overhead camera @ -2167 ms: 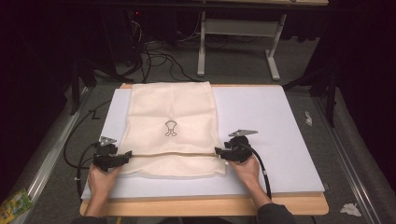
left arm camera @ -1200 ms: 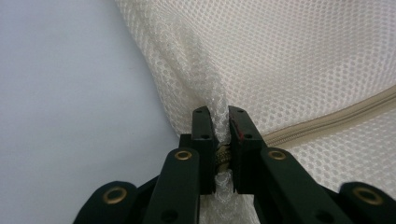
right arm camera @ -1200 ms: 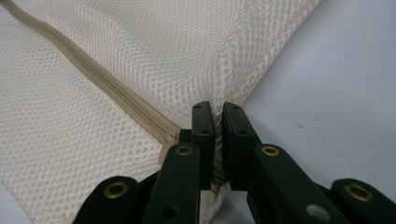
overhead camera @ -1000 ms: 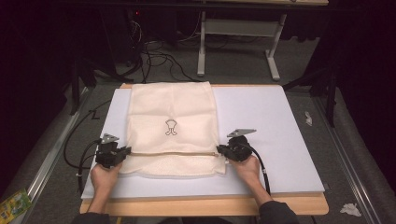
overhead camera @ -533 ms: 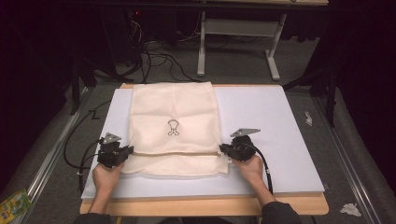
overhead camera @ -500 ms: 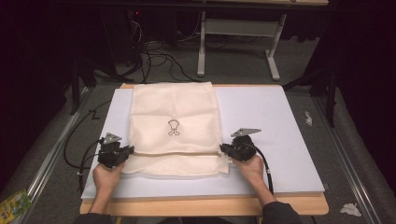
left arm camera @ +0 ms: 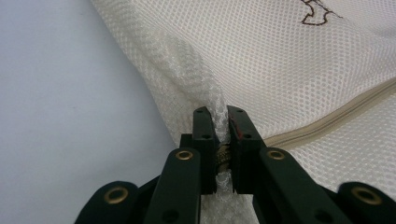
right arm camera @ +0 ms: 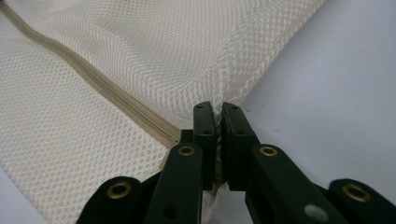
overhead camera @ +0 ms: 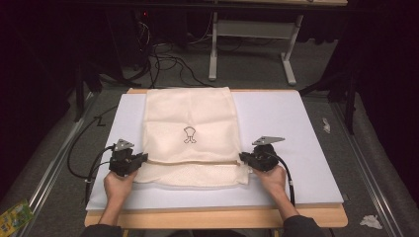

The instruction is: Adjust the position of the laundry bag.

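The white table mat point(overhead camera: 276, 118) carries my cream mesh bag point(overhead camera: 190, 123), which lies flat at its centre-left, its far end toward twelve o'clock. I hold its near side edges, probably to fold or shift it evenly. My left gripper point(overhead camera: 129, 162) at nine o'clock is clenched on mesh; my right gripper point(overhead camera: 254, 159) at three grasps the edge beside the zipper point(right arm camera: 121, 105). Nothing blocks the mat; cables point(overhead camera: 163, 61) lie on the floor beyond.

A pale lavender-white mat point(overhead camera: 286, 128) covers a light wooden table point(overhead camera: 217, 217), with black cables point(overhead camera: 168, 59) tangled on the grey floor at 11 o'clock beside a white metal table frame point(overhead camera: 252, 34) at 12, crumpled white paper scraps point(overhead camera: 369, 221) at 4, and a green-yellow packet point(overhead camera: 14, 217) at 8.
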{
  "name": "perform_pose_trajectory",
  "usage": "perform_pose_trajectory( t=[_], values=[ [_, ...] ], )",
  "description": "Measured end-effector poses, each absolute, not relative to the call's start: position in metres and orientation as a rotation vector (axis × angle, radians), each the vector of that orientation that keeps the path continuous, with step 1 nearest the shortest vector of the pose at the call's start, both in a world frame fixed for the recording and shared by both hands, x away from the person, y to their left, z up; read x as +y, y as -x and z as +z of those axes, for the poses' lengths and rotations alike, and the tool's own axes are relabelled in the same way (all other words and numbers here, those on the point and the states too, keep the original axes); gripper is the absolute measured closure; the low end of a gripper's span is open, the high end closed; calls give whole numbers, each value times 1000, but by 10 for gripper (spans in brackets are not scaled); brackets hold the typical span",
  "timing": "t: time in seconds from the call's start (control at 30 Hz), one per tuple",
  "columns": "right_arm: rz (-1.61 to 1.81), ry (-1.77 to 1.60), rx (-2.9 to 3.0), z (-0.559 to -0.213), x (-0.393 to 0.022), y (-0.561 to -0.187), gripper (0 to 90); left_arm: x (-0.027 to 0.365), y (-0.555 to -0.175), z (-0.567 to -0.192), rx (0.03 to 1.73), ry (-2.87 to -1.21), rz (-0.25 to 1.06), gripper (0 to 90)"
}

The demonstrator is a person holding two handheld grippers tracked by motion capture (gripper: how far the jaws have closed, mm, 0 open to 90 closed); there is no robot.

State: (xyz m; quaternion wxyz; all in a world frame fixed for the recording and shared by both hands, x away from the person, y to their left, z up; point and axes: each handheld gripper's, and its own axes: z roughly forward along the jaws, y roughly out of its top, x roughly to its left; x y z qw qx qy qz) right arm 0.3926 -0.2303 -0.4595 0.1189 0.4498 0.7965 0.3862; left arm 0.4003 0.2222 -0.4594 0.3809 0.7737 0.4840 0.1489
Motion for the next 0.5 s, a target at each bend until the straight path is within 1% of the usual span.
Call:
perform_pose_trajectory(
  t=[0.23, 0.5],
  values=[
    [1143, -1326, 2320, -457, -238, -389, 870, 213, -400, -457, 1218, -2014, 387, 833],
    [1142, -1357, 2298, -458, -250, -385, 870, 201, -401, -456, 1198, -2009, 366, 833]
  ],
)
